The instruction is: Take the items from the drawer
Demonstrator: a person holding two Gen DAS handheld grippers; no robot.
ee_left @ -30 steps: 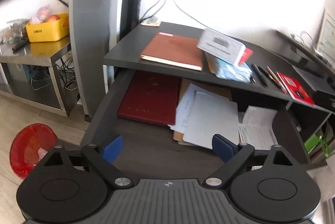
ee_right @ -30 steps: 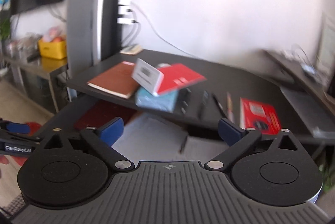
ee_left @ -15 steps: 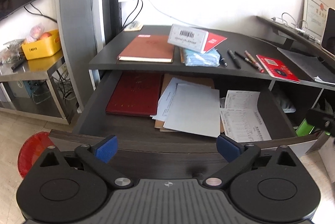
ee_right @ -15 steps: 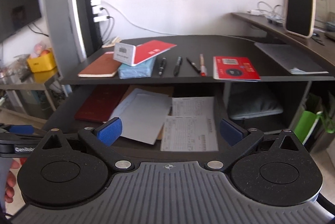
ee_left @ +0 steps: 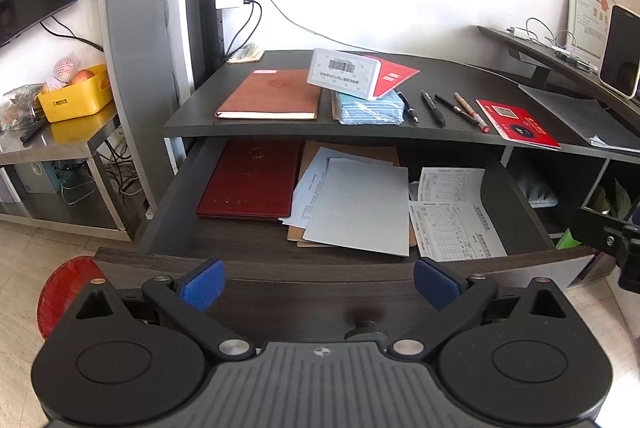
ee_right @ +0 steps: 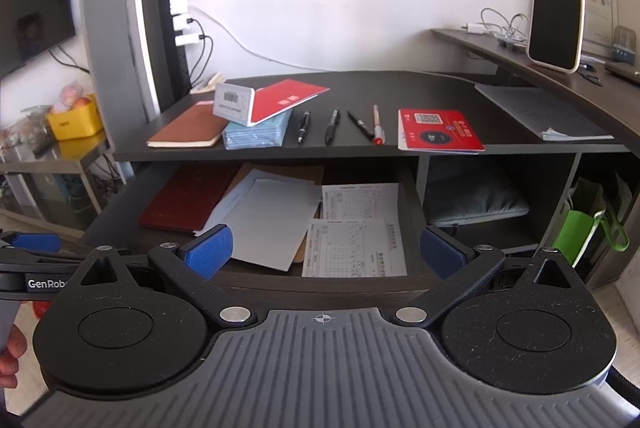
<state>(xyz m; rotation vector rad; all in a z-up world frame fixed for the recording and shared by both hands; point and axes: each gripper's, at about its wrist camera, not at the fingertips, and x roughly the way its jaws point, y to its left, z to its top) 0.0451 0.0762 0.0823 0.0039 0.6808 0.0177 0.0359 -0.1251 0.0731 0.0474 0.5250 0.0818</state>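
The dark drawer (ee_left: 256, 268) under the desk stands pulled out. Inside lie a dark red book (ee_left: 250, 182) at the left, a blue-grey sheet (ee_left: 360, 204) on top of papers and a brown envelope in the middle, and printed forms (ee_left: 452, 224) at the right. The same book (ee_right: 186, 198), sheet (ee_right: 272, 220) and forms (ee_right: 354, 240) show in the right wrist view. My left gripper (ee_left: 318, 284) hangs open in front of the drawer's front panel, above its knob (ee_left: 366, 328). My right gripper (ee_right: 324, 248) is open too, holding nothing, just before the drawer's front edge.
On the desk top (ee_left: 460, 76) lie a brown notebook (ee_left: 272, 98), a white box on a red booklet (ee_left: 360, 72), a blue pack, several pens (ee_left: 434, 104) and a red card (ee_left: 516, 122). A grey tower (ee_left: 148, 28) stands left, a red bin (ee_left: 66, 288) on the floor.
Both grippers have backed away from the desk, so the drawer's front edge now shows in both views. The left jaws have spread slightly wider. The views have levelled out.
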